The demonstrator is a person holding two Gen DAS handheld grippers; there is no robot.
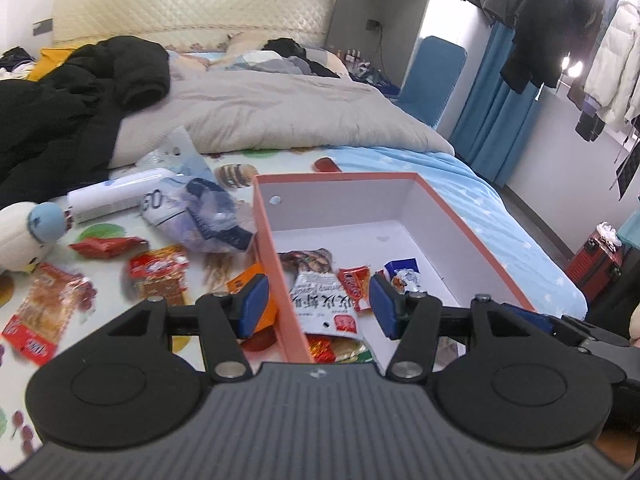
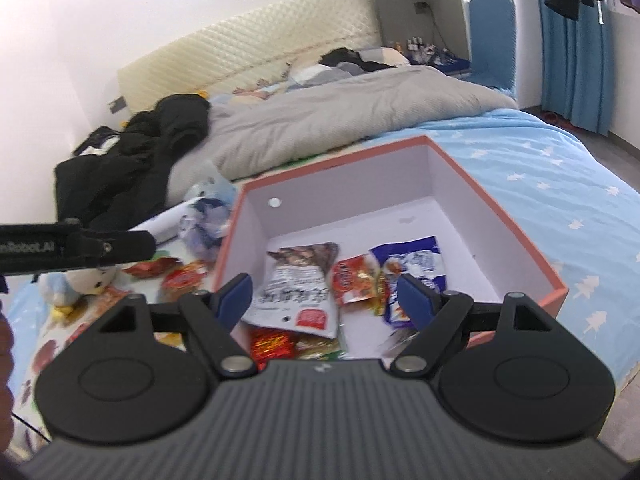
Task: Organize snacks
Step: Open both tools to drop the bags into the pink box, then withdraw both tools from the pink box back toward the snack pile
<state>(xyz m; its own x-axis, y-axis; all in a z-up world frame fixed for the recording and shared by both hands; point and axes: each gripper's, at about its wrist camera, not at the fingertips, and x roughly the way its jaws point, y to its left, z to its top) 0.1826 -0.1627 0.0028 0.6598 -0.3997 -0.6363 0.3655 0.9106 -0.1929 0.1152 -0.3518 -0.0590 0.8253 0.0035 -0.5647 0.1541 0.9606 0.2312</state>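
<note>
Both claws spread wide, nothing held. Left claw (image 1: 318, 304) hovers over the near left wall of the pink box (image 1: 264, 216), one pad outside the box, the other above its contents. Right claw (image 2: 326, 300) hangs over the near end of the same box (image 2: 496, 208), released, pads apart over the packets. Box sits on the bed, white inside, open at the top. Inside it: a white snack bag (image 2: 298, 296) with a red label, a small red packet (image 2: 352, 280) just beside it, a blue-and-white packet (image 2: 416, 268) to the right, and red and gold wrappers (image 2: 276, 342) at the near edge. Outside, left of the box, loose snacks lie scattered on the patterned sheet: a red packet (image 1: 106, 246), an orange-red packet (image 1: 160, 274), a large orange packet (image 1: 44, 312), a clear bag with blue print (image 1: 208, 212). Plush toy (image 1: 24, 236) at far left. Grey duvet (image 1: 280, 112) and black jacket (image 1: 80, 96) behind.
</note>
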